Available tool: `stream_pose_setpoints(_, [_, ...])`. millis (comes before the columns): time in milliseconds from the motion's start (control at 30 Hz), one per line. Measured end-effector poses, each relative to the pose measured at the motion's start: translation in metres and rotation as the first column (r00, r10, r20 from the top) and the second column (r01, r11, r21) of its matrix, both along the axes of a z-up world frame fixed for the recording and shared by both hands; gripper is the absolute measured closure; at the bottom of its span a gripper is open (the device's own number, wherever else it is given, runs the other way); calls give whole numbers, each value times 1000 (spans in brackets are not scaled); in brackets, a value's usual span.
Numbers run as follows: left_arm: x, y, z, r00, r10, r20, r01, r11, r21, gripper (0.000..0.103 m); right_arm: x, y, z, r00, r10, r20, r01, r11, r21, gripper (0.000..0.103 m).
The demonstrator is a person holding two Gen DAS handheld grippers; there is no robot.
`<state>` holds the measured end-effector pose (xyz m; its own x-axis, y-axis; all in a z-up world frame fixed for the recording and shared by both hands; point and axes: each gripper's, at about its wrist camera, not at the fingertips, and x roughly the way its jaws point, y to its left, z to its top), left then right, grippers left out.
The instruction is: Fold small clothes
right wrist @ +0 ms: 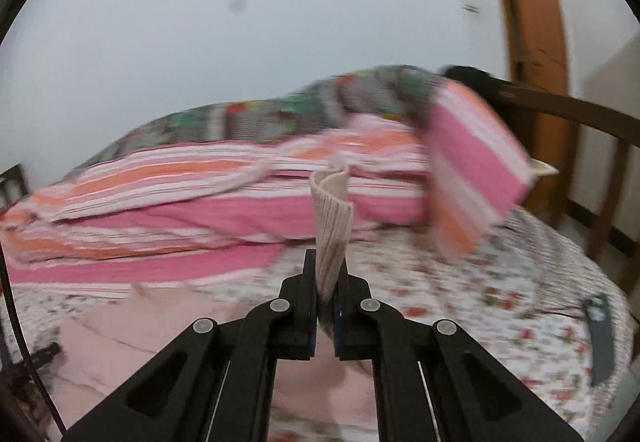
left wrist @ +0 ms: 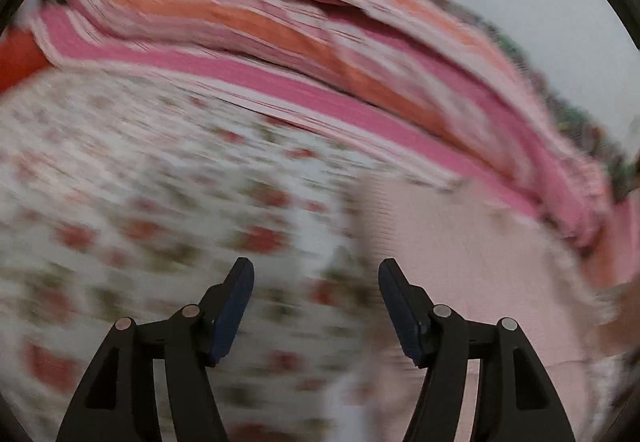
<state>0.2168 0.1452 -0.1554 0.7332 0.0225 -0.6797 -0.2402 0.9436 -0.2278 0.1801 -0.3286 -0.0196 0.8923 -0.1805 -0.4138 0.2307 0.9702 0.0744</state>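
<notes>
Pink garment [right wrist: 132, 346] lies unfolded at 8 o'clock; right gripper [right wrist: 326, 296] pinches its ribbed hem [right wrist: 332, 217], left gripper [left wrist: 316, 306] gapes empty.

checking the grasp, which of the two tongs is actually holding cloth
The right tongs, shut on the ribbed beige cloth. The left tongs hang open over the floral sheet, empty.

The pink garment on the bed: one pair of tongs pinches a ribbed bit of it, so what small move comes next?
Probably bring the open left tongs down onto the pink garment and grip another edge. The right tongs already hold its ribbed cuff lifted; a fold likely needs two held points.
</notes>
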Motion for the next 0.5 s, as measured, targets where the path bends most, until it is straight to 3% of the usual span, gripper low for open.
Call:
stream_pose_setpoints(100, [-10,20,5,999,39,-2,-38,988,150,40,29,60,0,993,117,-6,-117,993,26,97])
stream_pose_setpoints(133, [-13,28,4,999,49,-5,-47,986,158,39,36,77,-1,990,144,-6,-144,989,24,97])
stream_pose_setpoints(333, [-20,67,-16,1000,25,-3,-25,999,23,35,73,211,-25,931,362,-50,-361,932,32,97])
stream_pose_setpoints(500, [-13,58,-18,1000,-8,-15,8,999,40,32,85,306,-88,837,506,-209,-519,855,-5,97])
